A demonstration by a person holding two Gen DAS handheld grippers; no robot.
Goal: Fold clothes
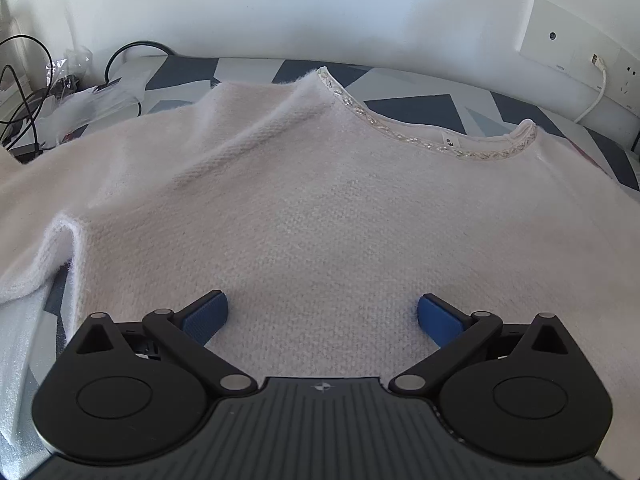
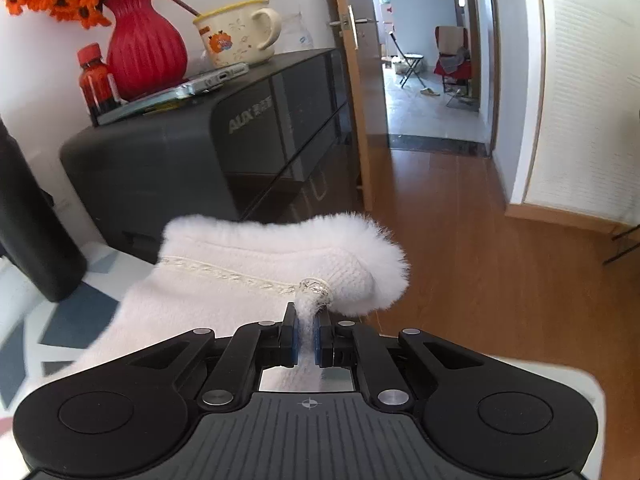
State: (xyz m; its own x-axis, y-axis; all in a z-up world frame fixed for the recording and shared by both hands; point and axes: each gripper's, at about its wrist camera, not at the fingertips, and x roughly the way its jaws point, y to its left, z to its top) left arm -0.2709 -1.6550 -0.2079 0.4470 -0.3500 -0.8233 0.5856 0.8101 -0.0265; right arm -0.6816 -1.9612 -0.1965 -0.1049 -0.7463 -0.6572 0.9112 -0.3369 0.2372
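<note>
Left gripper point(image 1: 322, 320) sits low over the sweater point(image 1: 320, 208), jaws spread wide, blue pads point(image 1: 206, 316) well apart with nothing pinched; bare knit shows between them. Whether the pads touch the fabric, can't tell.

Sweater: pale pink fuzzy knit, spread flat on a surface with a grey, white and navy geometric pattern point(image 1: 420, 106). Neckline with braided silvery trim point(image 1: 400, 130) lies toward the wall, small label point(image 1: 450, 141) inside the collar. One fold of fabric humps up at the left edge, where the knit curls over.

Right gripper point(image 2: 306, 334): jaws nearly closed, clamped on a pinch of the sweater point(image 2: 248, 280) right at the trimmed edge. A loop of the silvery trim point(image 2: 316, 286) bunches just above the pads. Fabric there is lifted off the patterned surface and drapes back down to the left; a fluffy lobe of knit sticks out past the jaws on the right, over the wood floor point(image 2: 460, 260).

Background, left view: tangled black cables point(image 1: 24, 80) and clear plastic bags at far left, white wall socket panel point(image 1: 576, 46) with a white cord plugged in at right.

Background, right view: dark grey cabinet point(image 2: 200, 152) carrying a red vase point(image 2: 146, 50) of orange flowers, a small red bottle point(image 2: 96, 78), a cream mug point(image 2: 236, 34) and a phone point(image 2: 212, 80). Open door beyond it.
</note>
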